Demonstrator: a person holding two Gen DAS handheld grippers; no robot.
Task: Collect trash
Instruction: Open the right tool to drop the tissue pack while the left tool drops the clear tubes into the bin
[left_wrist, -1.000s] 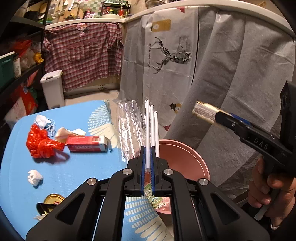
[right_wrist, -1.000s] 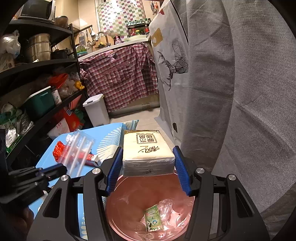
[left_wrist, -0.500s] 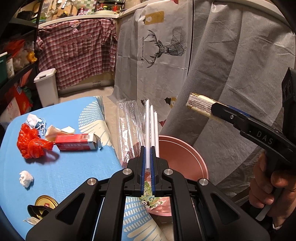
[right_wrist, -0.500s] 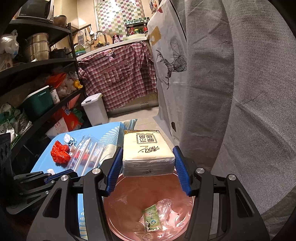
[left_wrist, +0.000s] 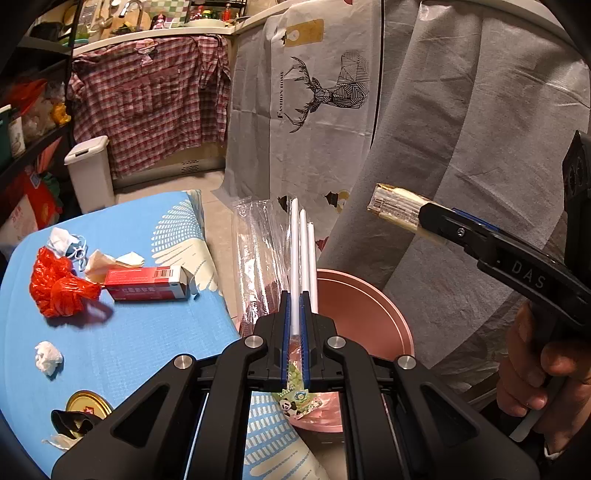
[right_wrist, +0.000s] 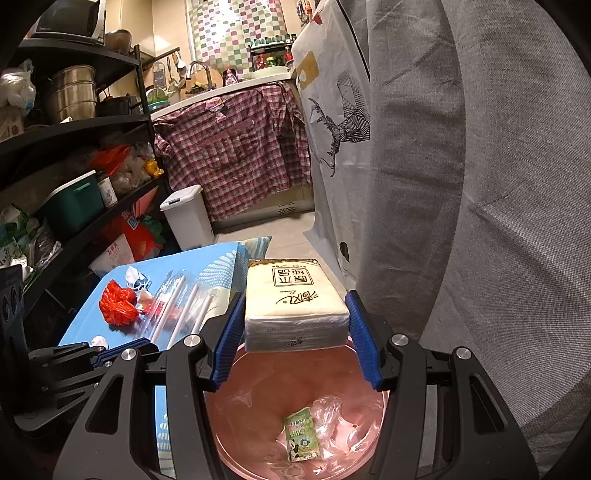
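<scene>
A: Left hand-held gripper (left_wrist: 293, 325) clamped on the bag of white straws (left_wrist: 295, 251), now nearer the pink bin's (left_wrist: 369, 314) rim than a moment ago. Table (left_wrist: 147, 332) trash untouched: red bag (left_wrist: 55, 288), red box (left_wrist: 147, 282), tissue wad (left_wrist: 48, 356).

B: Right hand-held gripper (right_wrist: 295, 325) grips the tissue pack (right_wrist: 295, 302), unmoved, directly above the bin. Judgement: both loads ready to drop; neither released yet.

Blue patterned table (left_wrist: 140, 332), bearing red plastic bag (left_wrist: 55, 288), red carton (left_wrist: 147, 284), crumpled tissues (left_wrist: 48, 358), face mask (left_wrist: 66, 243), gold lid (left_wrist: 88, 404) near front edge.
</scene>
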